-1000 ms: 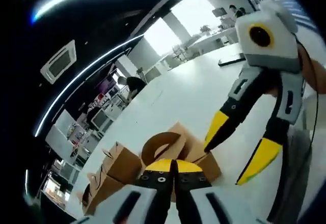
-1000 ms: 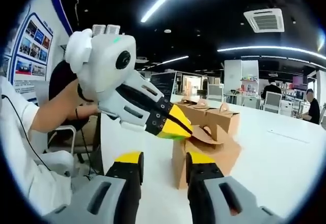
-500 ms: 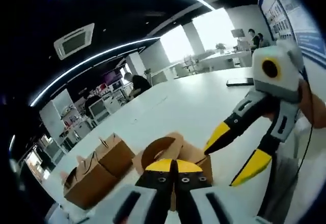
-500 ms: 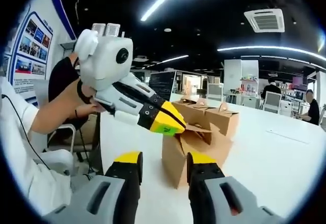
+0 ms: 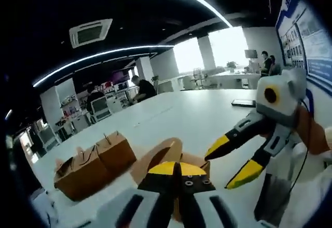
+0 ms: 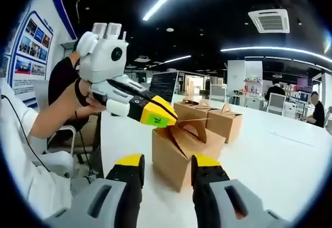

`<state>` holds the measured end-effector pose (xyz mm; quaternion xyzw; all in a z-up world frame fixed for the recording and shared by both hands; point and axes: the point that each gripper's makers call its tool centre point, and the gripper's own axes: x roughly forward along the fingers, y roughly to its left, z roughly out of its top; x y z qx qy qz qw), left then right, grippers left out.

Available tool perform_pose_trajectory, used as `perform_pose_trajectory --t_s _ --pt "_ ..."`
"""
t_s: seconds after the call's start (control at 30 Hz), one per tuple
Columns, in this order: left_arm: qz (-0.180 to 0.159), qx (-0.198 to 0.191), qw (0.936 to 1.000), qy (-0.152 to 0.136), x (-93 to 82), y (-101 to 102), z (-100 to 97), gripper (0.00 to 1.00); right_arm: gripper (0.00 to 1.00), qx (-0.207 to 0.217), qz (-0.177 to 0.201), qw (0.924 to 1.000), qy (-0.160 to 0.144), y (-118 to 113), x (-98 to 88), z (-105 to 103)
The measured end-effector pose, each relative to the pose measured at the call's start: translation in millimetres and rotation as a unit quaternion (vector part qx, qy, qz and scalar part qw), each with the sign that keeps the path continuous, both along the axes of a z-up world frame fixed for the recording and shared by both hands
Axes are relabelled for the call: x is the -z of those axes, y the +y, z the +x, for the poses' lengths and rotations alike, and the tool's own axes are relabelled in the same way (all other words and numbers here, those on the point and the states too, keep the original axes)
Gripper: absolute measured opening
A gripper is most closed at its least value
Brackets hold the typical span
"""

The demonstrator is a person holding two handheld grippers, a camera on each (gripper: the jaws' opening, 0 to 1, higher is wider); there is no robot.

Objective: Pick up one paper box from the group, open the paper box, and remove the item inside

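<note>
Box now upright versus a second ago. Left tool (image 6: 155,115) clamps the kraft paper box (image 6: 181,153) handle flap; right tool (image 6: 166,168) agape; item unremoved.

The paper box (image 5: 191,163) sits mostly hidden (behind the left tool (image 5: 176,168)).

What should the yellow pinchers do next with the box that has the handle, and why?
Probably the right gripper should move in and take hold of the nearest paper box by its side. Its jaws are open with nothing between them, just in front of the box. The left gripper is already shut on the handle flap, so steadying the box should let that flap be pulled open.
</note>
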<state>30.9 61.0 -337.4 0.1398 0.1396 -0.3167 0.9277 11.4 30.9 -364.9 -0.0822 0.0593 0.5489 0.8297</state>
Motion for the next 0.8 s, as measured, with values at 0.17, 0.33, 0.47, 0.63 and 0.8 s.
perform_pose_trajectory --t_s 0.17,0.33,0.47,0.63,0.8 --pt "-0.044 0.001 0.9990 0.010 -0.5 8 3.6 0.03 0.37 0.000 0.002 1.0000 0.000 1 -0.3 0" --pt "-0.076 -0.001 0.9970 0.011 -4.6 7 3.9 0.03 0.37 -0.001 0.001 1.0000 -0.002 2 -0.6 -2" --pt "-0.095 -0.004 0.9954 0.012 -6.5 11 4.9 0.03 0.39 0.005 -0.012 0.9999 -0.003 1 1.9 -2" --pt "-0.130 -0.006 0.9914 0.014 -8.8 15 4.0 0.03 0.40 0.005 -0.010 0.9999 -0.004 2 1.2 -4" --pt "-0.162 -0.006 0.9867 0.018 -10.6 19 1.6 0.03 0.42 0.013 0.013 0.9995 -0.024 1 -14.4 -4"
